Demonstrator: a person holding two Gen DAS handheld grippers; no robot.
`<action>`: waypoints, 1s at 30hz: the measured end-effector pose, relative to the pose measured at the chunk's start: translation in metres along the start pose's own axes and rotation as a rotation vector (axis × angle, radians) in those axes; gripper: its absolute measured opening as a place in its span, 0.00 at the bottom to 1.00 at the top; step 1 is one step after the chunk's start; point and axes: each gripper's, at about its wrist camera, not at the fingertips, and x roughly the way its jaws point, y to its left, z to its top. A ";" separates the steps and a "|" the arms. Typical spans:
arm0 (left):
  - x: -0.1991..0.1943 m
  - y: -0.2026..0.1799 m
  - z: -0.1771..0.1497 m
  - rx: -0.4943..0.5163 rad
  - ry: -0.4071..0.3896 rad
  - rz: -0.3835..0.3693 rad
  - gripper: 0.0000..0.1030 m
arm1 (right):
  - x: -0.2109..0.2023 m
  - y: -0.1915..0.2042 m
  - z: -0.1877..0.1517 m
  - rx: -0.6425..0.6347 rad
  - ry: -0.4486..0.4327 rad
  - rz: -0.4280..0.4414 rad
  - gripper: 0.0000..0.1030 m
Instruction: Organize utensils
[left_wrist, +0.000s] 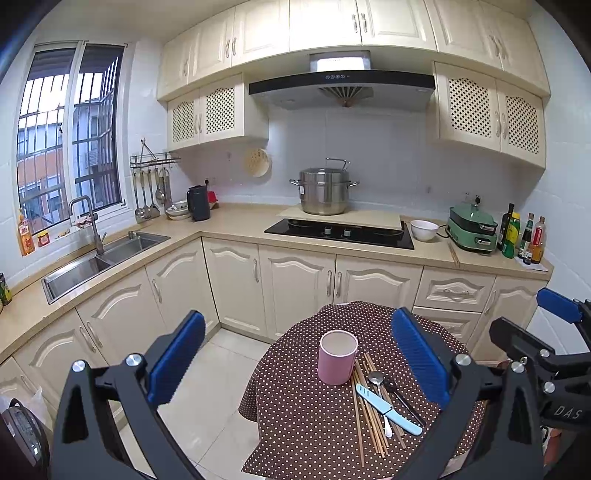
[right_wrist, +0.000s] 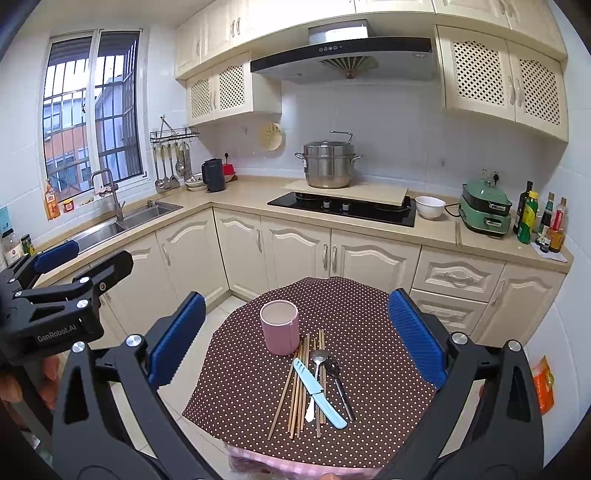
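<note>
A small round table under a brown polka-dot cloth (left_wrist: 303, 435) (right_wrist: 369, 325) carries an upright, empty-looking pink cup (left_wrist: 338, 357) (right_wrist: 279, 326). Beside the cup lie several wooden chopsticks (left_wrist: 364, 406) (right_wrist: 295, 395), a light blue knife (left_wrist: 388, 409) (right_wrist: 319, 393), a silver spoon (left_wrist: 376, 378) (right_wrist: 318, 356) and a black spoon (left_wrist: 400, 397) (right_wrist: 338, 384). My left gripper (left_wrist: 299, 360) (right_wrist: 85, 258) hovers open above the table's left side, holding nothing. To its right my right gripper (right_wrist: 297, 338) (left_wrist: 532, 317) is open too, above and short of the utensils.
Cream cabinets and a beige counter (left_wrist: 229, 221) wrap the room behind the table. The counter holds a double sink (left_wrist: 96, 262), a black hob (left_wrist: 340, 232), a steel pot (left_wrist: 323, 192), a white bowl (left_wrist: 424, 229), a green cooker (left_wrist: 472, 229) and bottles (left_wrist: 524, 236). Tiled floor (left_wrist: 207, 387) lies left of the table.
</note>
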 end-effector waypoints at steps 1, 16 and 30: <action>0.000 0.000 0.001 0.000 -0.002 0.001 0.96 | 0.001 0.000 0.001 0.000 0.001 0.000 0.94; 0.008 0.003 -0.001 0.008 0.008 0.013 0.96 | 0.013 -0.002 0.005 0.004 0.023 0.018 0.94; 0.033 -0.017 0.012 0.021 0.052 0.051 0.96 | 0.044 -0.029 0.012 0.026 0.078 0.079 0.94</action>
